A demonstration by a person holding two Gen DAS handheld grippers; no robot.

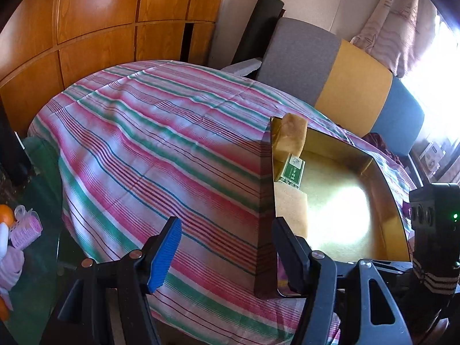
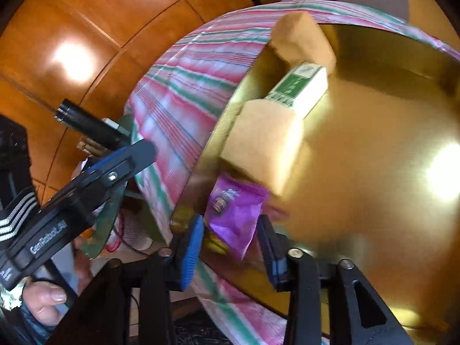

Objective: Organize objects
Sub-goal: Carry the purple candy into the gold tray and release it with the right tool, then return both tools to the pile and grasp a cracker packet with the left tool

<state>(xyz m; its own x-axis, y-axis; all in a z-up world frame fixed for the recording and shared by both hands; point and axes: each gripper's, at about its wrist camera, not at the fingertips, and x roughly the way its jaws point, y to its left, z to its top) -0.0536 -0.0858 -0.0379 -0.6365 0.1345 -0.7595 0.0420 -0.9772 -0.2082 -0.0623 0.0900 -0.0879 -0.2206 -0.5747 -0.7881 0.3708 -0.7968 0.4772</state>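
A purple packet [image 2: 234, 215] hangs between the jaws of the right gripper [image 2: 230, 243] just over the near rim of a gold box [image 1: 385, 172] as a person sorts loose items into it on a bed [image 1: 143, 143] under a striped cover. The frame is smeared by motion, so whether the jaws are pinching the packet or have just let it go cannot be told; they stand a little wider than it. The step in hand appears to be dropping the packet in. If it is held, the next move calls for carrying it clear of the rim and parting the jaws over the bare floor of the box.

Inside, along the left wall, lie a sponge [image 2: 264, 146] nearest the camera, a green-and-white carton [image 2: 302, 89] behind it, and a second sponge [image 2: 302, 38] propped in the far corner, poking above the rim. The rest of the box floor is bare.

The left gripper [image 1: 227, 247] hovers at the box's near left corner, jaws parted and grasping nothing, one finger outside the wall over the cover.
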